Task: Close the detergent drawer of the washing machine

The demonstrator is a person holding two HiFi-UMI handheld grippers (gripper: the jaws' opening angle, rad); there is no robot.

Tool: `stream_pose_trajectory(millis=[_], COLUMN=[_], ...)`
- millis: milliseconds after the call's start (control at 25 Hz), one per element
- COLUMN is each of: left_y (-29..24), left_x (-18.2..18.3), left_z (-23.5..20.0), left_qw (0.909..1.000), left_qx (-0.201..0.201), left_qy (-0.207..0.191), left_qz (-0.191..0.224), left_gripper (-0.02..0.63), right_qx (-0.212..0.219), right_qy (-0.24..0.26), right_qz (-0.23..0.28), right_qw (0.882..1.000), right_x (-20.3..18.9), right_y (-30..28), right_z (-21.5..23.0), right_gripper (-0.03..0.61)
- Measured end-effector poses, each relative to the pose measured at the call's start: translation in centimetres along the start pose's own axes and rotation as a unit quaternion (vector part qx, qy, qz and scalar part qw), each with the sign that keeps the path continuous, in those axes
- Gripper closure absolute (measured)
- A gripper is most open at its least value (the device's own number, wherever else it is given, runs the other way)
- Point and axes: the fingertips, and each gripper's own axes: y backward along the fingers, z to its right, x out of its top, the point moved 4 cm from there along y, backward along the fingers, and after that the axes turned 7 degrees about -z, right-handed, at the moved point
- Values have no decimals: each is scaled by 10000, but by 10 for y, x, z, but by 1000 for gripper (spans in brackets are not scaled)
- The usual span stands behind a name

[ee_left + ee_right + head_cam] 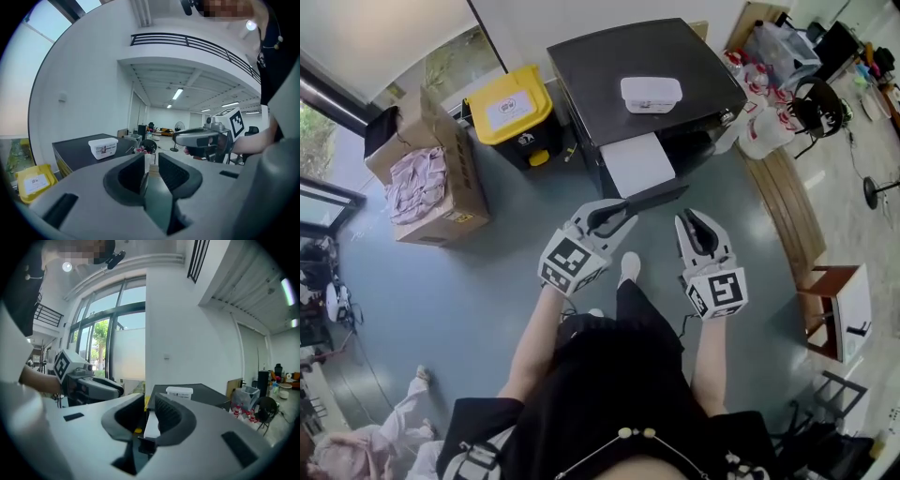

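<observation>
The washing machine stands ahead with a dark grey top, and a white lidded box rests on it. A white face shows below its front edge, with a dark bar across the near end; I cannot tell the drawer apart from here. My left gripper hovers just in front of that bar, jaws a little apart and empty. My right gripper is beside it to the right, also slightly open and empty. In the right gripper view the white face lines up behind the gap. Nothing lies between the jaws in the left gripper view.
A yellow-lidded bin sits left of the machine, and cardboard boxes with cloth stand further left. A wooden board, bags of bottles and a chair crowd the right. A small stand is at right.
</observation>
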Motion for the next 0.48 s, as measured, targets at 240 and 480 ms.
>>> stream_pose_trajectory(millis=[240,480], left_y=[-60,-104], left_x=[-20,-46], left_z=[-20,-34], left_qw=[9957,9900], left_qx=[-702,-931], left_qy=[106,-10], left_qz=[-603,-1056], left_gripper=[528,528], right_qx=[1004,1944], right_qy=[247,404], right_qz=[-833,-1310], right_qw=[9911,9713], right_x=[-34,-66], right_y=[-47,-89], right_z=[36,59], right_gripper=[479,469])
